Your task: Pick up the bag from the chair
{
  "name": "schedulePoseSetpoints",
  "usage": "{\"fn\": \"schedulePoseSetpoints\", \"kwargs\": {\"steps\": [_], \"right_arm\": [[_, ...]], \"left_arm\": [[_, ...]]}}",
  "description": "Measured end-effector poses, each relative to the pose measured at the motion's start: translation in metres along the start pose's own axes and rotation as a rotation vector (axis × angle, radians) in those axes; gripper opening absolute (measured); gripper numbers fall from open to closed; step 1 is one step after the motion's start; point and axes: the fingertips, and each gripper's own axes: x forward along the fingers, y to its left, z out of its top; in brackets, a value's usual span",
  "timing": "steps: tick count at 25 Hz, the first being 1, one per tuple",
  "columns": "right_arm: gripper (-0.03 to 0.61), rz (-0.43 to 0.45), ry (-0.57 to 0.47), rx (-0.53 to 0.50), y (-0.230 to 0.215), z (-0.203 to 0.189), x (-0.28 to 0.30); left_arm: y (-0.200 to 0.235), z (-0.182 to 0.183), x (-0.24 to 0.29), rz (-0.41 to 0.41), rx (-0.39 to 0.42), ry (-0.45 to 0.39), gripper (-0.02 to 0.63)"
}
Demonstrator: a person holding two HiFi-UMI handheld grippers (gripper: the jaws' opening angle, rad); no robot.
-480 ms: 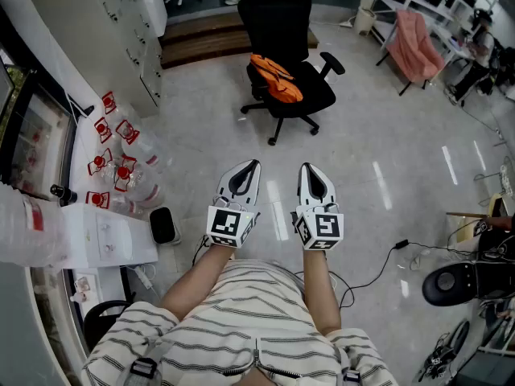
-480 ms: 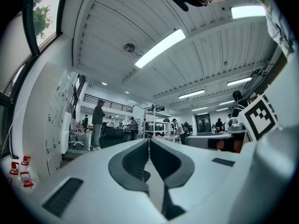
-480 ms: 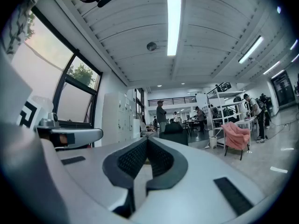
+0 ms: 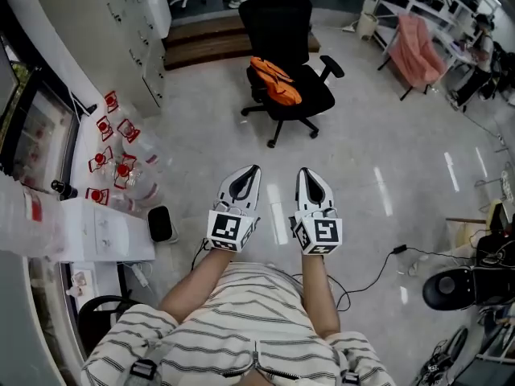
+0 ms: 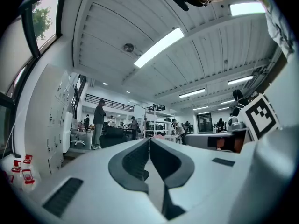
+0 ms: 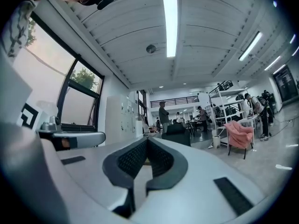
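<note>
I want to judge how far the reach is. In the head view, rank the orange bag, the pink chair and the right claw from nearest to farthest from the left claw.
1. Right claw: close beside it, on the right.
2. Orange bag: ahead, on the black chair.
3. Pink chair: far off to the right, farthest.

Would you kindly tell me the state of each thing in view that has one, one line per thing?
left gripper: fingers together, nothing between them.
right gripper: fingers together, nothing between them.
orange bag: lying on the seat, not yet picked up, apart from both grippers.
black office chair: upright on the floor, the bag on its seat.
</note>
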Motion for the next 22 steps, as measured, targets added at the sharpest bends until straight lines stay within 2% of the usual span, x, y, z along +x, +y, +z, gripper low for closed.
{"fn": "schedulePoseSetpoints", "kwargs": {"steps": [7,12,22], "right_arm": [[0.009,0.006,0.001,-0.004,-0.019,-0.003,-0.028],[0.009,0.022,-0.002,0.002,-0.024,-0.005,-0.044],[0.009,0.046,-0.017,-0.015,-0.035,-0.015,-0.03]], "left_arm": [[-0.038,-0.005,-0.001,0.008,0.011,-0.011,0.029],[-0.058,-0.012,-0.008,0.008,0.015,0.013,0.029],[-0.061,-0.038,0.013,0.014,-0.011,0.04,0.029]]}}
